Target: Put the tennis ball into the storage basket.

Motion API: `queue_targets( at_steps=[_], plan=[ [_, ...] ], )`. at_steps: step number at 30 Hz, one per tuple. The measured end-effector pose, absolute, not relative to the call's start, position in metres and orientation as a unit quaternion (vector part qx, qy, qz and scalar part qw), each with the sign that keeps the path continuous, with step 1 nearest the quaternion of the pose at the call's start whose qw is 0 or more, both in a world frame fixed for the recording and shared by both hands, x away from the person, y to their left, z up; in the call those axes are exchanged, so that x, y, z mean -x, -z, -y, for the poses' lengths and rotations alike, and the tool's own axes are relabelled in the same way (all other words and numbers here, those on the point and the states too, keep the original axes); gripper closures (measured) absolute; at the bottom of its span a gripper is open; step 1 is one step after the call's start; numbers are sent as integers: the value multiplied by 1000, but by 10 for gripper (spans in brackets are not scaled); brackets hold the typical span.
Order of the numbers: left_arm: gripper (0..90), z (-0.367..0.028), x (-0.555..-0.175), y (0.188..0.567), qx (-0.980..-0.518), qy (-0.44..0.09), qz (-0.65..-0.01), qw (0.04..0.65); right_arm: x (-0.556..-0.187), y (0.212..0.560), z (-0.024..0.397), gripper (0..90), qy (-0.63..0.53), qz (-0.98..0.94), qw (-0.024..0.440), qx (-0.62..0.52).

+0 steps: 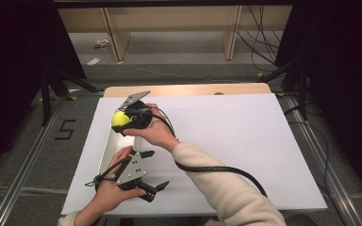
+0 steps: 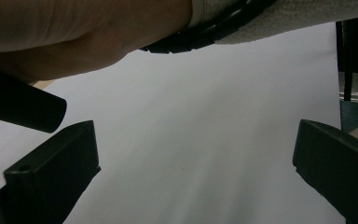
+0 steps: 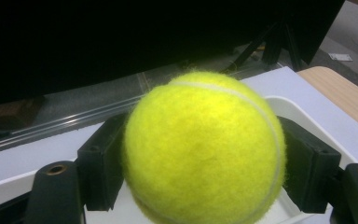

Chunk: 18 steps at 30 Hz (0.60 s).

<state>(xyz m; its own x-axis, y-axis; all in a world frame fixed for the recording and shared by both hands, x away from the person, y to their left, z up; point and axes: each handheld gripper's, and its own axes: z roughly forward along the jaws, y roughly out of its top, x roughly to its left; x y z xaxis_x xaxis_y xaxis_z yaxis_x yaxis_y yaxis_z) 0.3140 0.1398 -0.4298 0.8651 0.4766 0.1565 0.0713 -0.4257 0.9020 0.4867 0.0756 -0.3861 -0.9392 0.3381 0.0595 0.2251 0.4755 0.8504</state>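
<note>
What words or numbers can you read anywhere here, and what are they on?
"5" – a big dark number marked on the grey floor left of the table.
The tennis ball in the right gripper shows just its white seam, no print readable.
The small scraps on the floor farther back are too small to read.

This looks like a lab recording bay. Black curtains (image 1: 19, 42) hang on the left and right, loose cables (image 1: 259, 40) trail over the grey carpet (image 1: 169, 56) at the far side, and a floor rail (image 1: 23, 165) runs along the left beside a taped "5" (image 1: 65, 129).
</note>
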Motion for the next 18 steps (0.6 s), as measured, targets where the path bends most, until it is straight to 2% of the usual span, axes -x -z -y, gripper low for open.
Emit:
queue_targets(
  at_steps=[18],
  plan=[
    [0, -139, -314, 430, -821, -198, -166, 509, -487, 390, -79, 266, -480, -860, 54, -165]
  ],
)
